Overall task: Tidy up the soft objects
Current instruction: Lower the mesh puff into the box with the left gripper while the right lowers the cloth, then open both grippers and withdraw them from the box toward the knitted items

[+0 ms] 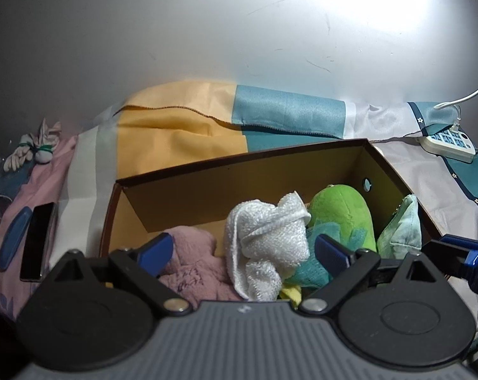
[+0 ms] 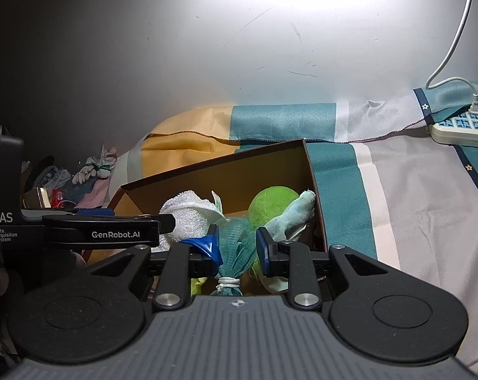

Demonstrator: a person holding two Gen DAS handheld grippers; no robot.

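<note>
— What sat around the cardboard box (image 1: 188, 190)?

— It lay on a striped bedspread (image 1: 182, 126), with a power strip (image 1: 448, 145) well off to its right, a dark phone (image 1: 38, 240) to its left, and a tied bundle of gloves (image 1: 33, 150) further back on that side.

— And the soft things?

— All in the box: a white towel (image 1: 264, 240) in the middle, a pink plush (image 1: 191, 262) left of it, a green plush (image 1: 343, 215) and a pale green pouch (image 1: 400, 231) against the right wall.

— The claws?

— The left gripper (image 1: 243, 250) hung spread wide over the towel, gripping nothing. The right gripper (image 2: 237, 247) had its fingers either side of a teal mesh pouf (image 2: 235, 250); I couldn't tell whether they pinched it. The left gripper's body (image 2: 90, 231) blocked the box's left side in the right wrist view.
</note>
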